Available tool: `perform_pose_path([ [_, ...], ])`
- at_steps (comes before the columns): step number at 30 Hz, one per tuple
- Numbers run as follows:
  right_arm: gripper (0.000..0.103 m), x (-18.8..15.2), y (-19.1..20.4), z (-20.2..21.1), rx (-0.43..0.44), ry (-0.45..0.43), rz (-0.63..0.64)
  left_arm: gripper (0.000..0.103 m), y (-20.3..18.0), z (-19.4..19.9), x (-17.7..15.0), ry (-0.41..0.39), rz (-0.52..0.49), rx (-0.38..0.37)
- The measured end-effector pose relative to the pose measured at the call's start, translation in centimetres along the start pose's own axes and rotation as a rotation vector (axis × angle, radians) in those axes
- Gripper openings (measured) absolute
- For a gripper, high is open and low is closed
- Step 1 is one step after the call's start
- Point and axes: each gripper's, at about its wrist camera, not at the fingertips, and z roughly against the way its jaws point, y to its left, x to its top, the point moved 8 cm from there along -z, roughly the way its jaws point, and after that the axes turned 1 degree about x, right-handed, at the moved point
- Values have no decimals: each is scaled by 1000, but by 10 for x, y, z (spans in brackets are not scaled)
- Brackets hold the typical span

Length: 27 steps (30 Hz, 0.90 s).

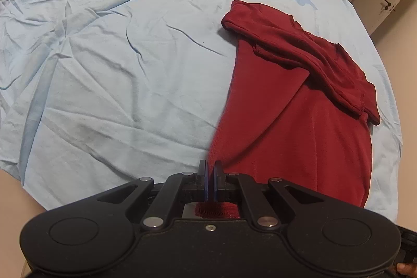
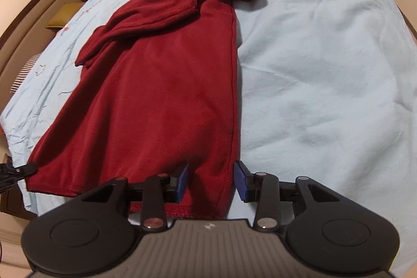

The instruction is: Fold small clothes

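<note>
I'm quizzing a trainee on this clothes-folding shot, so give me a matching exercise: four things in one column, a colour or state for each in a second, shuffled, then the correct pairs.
Column one:
1. left gripper
2. right gripper
3. dark red shirt
4. bedsheet

Column two:
A. light blue, wrinkled
B. jaws apart, straddling the shirt's hem corner
C. sleeves folded in across the body
D. jaws pinched shut on the shirt's hem

Pairs: 1-D, 2-B, 3-C, 4-A
</note>
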Motion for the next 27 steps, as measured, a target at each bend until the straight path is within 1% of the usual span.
perform_pose_path([
  [1,14,-1,1,-1,-20,1,17,3,0,-1,0,2,4,1],
  [2,9,-1,3,0,-28,5,34,3,1,-1,0,4,8,3],
  [3,8,-2,3,2,-26,11,40,3,1,-2,-1,7,12,2],
  [7,6,6,-1,27,-36,19,108,3,-1,1,-4,15,20,-16],
  [12,5,26,-9,85,-55,-3,218,3,-10,17,-9,32,26,-50],
  [15,5,35,-9,122,-70,0,307,3,-18,32,-24,70,41,-80],
  [18,5,34,-11,145,-105,15,367,3,-22,35,-49,107,10,-74],
  [20,5,28,-19,139,-138,37,377,3,-19,25,-67,145,17,-57],
  [22,5,15,-31,122,-162,80,359,3,-16,16,-78,169,40,-43],
  [24,5,3,-38,109,-176,111,360,3,-17,13,-82,159,11,-28],
  [27,6,-7,-39,95,-189,95,381,4,-16,5,-85,144,-28,-11],
])
